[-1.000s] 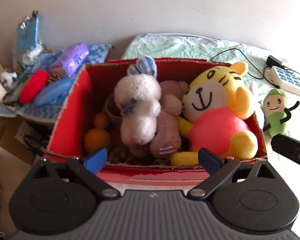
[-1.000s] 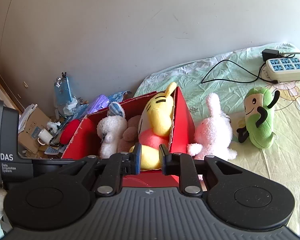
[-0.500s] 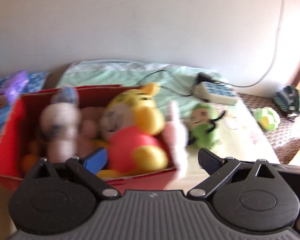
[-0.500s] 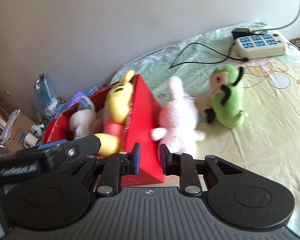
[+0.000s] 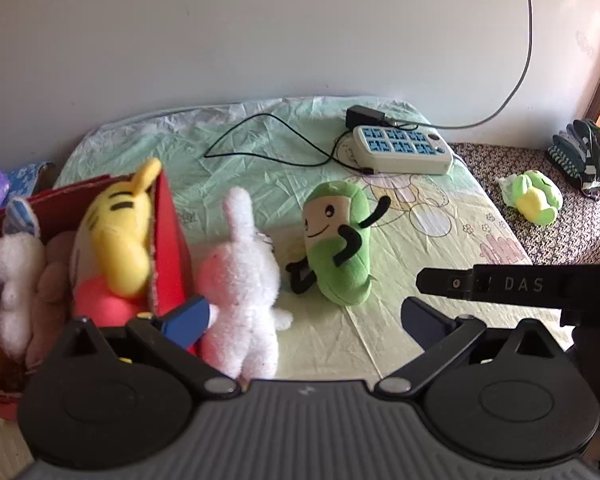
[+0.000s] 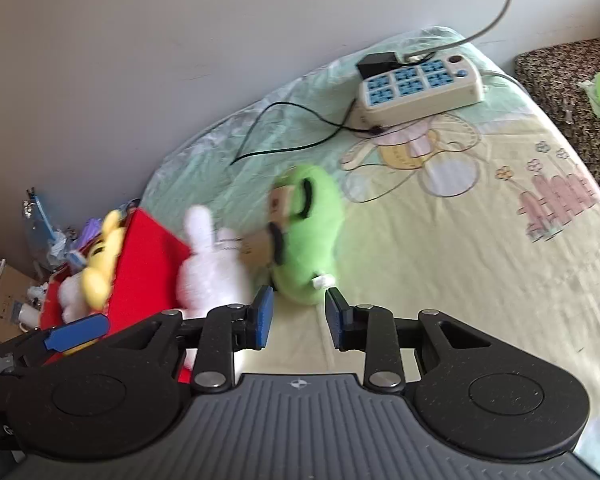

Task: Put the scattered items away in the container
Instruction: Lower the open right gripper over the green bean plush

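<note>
Upright, green plush (image 5: pixel 338 244) stands, face toward the red box (image 5: pixel 172 240).

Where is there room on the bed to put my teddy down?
The bare sheet right of the green plush, in front of the power strip, is free. It is crowded by the red box: the white bunny sits against its wall, the green plush close beside.

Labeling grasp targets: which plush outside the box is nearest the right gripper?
The green bean plush, just ahead of the right gripper. The white bunny sits off left against the red box.
</note>
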A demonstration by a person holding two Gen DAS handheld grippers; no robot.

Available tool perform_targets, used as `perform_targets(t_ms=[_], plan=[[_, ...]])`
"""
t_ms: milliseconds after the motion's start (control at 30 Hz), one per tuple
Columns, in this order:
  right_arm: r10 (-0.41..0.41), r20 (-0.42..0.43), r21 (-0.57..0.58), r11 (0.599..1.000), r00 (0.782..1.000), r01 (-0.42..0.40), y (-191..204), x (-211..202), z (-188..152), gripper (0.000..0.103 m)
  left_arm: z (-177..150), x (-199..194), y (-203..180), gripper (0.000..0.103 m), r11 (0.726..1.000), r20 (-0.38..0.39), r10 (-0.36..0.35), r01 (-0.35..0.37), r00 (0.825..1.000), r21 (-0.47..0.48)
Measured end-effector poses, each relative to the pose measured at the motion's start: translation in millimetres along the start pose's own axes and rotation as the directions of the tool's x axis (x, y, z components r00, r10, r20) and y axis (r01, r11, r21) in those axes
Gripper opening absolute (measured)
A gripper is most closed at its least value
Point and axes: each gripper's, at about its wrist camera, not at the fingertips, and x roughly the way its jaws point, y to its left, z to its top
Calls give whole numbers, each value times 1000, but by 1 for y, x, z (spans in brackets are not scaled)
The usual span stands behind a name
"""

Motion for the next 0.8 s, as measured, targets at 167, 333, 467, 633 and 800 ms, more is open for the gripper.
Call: perform_targets(t_ms=[167,333,467,633,800], plan=[[-15,-76,-44,999,997,11,-20,9,28,36,5,42,-23,101,1000,-111,13,-14,994,-8],[0,-197,-61,998,980,-12,-34,22,74,41,20,69,-32,101,1000,-143,29,-29,989,6],[-41,-288,-141,990,957,0,-32,33,112,41,43,87,-35,101,995,-143,87,-79,986,65],[1,-333,-88,996,943,-33,-39,47,139,45,58,104,-36,101,992,-150,120,-112,981,60],[32,-359,-56,997,933,-56,-36,69,138,48,56,117,-40,101,994,-185,105,-101,977,31]])
